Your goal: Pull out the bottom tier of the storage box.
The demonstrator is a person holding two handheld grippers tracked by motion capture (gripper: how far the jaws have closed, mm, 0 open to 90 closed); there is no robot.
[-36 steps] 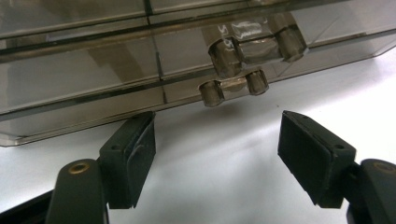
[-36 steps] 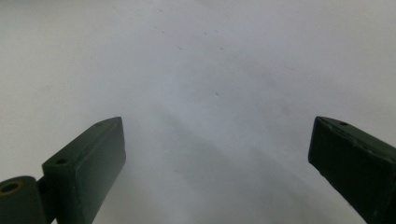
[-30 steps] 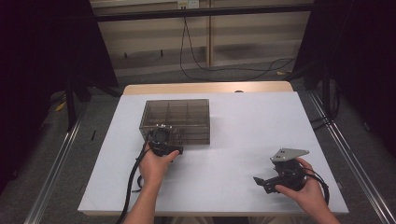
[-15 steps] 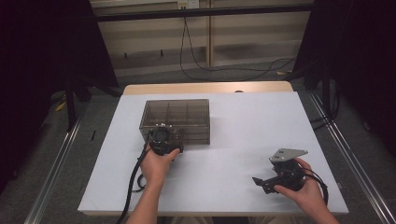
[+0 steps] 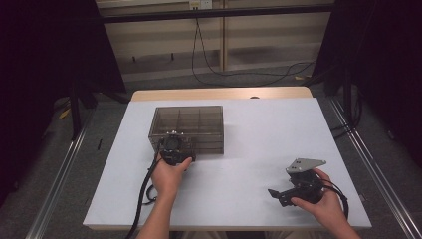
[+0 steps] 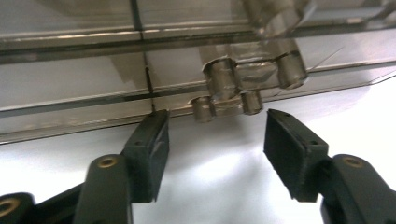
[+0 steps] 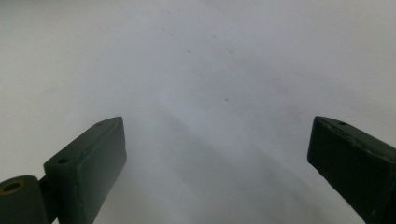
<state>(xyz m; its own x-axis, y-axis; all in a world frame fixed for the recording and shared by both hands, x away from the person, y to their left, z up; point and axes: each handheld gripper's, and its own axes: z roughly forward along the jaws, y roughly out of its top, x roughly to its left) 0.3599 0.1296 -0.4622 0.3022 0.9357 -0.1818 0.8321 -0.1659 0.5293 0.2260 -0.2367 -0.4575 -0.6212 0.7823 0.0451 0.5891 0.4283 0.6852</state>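
Left gripper view: I am closing the left gripper (image 6: 212, 140), fingers (image 6: 149, 154) apart, latch (image 6: 233, 95) of the box (image 5: 188, 128) just ahead between them; right gripper (image 7: 215, 163) fingers are spread wide.

Both handheld grippers are chunky black units: the left gripper (image 5: 173, 148) has a round lens-like face on top and a thick black cable (image 5: 143, 194) trailing back along the bare forearm. The right gripper (image 5: 291, 191) wears a grey three-cornered plate (image 5: 304, 165) and its own looped black cable. Up close, the flat black jaw pads (image 6: 152, 149) have small holes and brass-coloured pivot screws (image 6: 107, 162).
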